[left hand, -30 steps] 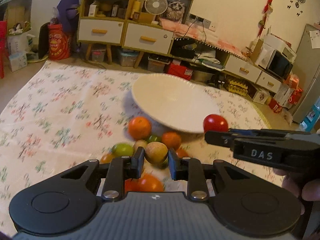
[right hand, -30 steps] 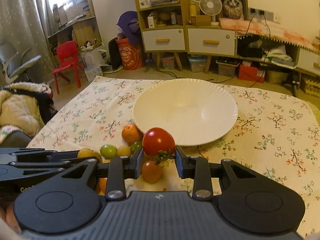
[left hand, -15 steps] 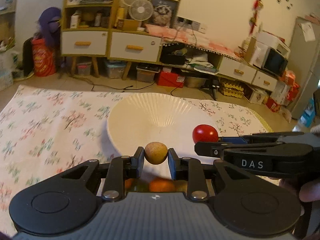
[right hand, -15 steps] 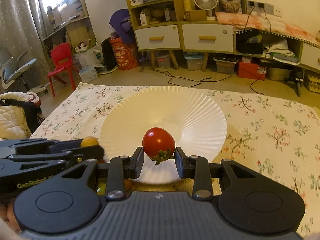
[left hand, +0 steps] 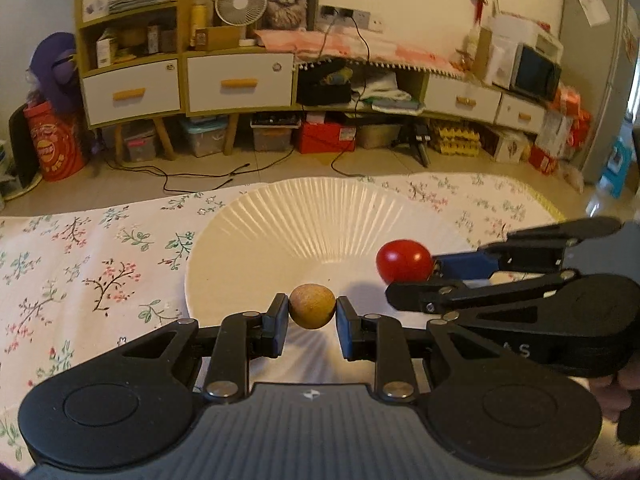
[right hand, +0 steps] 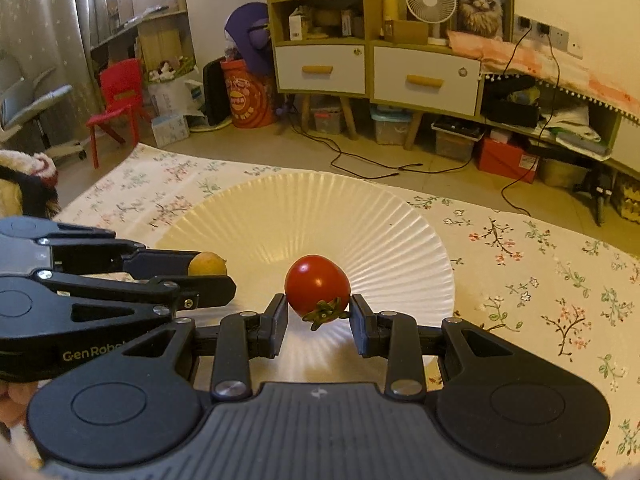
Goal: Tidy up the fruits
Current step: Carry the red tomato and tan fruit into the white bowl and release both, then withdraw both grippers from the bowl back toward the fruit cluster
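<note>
A small tan-brown round fruit (left hand: 312, 306) sits pinched between the pads of my left gripper (left hand: 312, 312), which is shut on it over the near half of a white ribbed plate (left hand: 320, 216). My right gripper (right hand: 319, 306) is shut on a red tomato (right hand: 317, 286) with its green stem toward the camera, held above the same plate (right hand: 360, 216). In the left wrist view the right gripper (left hand: 404, 270) comes in from the right with the tomato (left hand: 404, 261). In the right wrist view the left gripper (right hand: 208, 272) comes in from the left with the tan fruit (right hand: 207, 264).
The plate rests on a floral cloth (left hand: 100, 264) spread on the floor. Cables (right hand: 380, 164) trail on the floor beyond the cloth's far edge. A shelf unit with white drawers (left hand: 188, 80) and storage boxes line the far wall. A red chair (right hand: 116, 108) stands at far left.
Both grippers have carried their fruit forward from the pile of fruit to over the plate. The pile has dropped out of view below the grippers. Both grips are unchanged.
</note>
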A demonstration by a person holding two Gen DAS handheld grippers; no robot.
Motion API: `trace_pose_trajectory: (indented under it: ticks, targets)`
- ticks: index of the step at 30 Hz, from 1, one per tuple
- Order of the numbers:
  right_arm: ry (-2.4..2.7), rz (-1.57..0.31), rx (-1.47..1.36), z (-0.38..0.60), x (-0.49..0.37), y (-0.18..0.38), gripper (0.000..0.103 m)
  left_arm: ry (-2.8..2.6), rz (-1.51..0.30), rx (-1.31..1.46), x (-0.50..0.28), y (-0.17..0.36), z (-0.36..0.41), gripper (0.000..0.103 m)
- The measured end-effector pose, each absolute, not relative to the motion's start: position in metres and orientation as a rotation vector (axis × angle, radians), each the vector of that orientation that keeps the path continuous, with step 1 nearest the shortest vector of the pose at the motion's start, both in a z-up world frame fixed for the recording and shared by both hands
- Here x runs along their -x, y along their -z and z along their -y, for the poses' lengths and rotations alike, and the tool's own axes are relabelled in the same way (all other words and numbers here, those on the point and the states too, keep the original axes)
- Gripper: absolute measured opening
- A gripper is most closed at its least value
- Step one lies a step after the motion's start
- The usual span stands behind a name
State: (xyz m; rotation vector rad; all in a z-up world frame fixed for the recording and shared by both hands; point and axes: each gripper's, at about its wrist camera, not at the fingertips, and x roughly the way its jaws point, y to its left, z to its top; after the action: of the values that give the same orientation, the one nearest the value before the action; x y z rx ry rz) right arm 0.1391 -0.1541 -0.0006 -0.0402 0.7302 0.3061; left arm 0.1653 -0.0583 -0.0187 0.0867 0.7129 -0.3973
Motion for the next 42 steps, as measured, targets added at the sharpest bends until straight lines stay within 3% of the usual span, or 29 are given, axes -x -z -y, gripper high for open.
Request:
trace_pose_trajectory:
  ticks: [17,23,34,42]
  targets:
    - [-0.279,-0.736,0.105,0.150,-0.151,0.005,0.030,0.400,-0.729,-0.138,-0.177,0.022,0.063,0.022]
    - [-0.285,-0.720,0.100,0.148,-0.146,-0.003,0.032,0.377,-0.723,-0.137,-0.172,0.018,0.059,0.027]
    - [-0.279,-0.680,0.086,0.145,-0.122,-0.032,0.063,0.348,-0.702,-0.115,-0.145,-0.003,0.038,0.059]
    - [-0.281,-0.678,0.068,0.139,-0.099,-0.038,0.074,0.319,-0.716,-0.113,-0.120,-0.004,0.025,0.079]
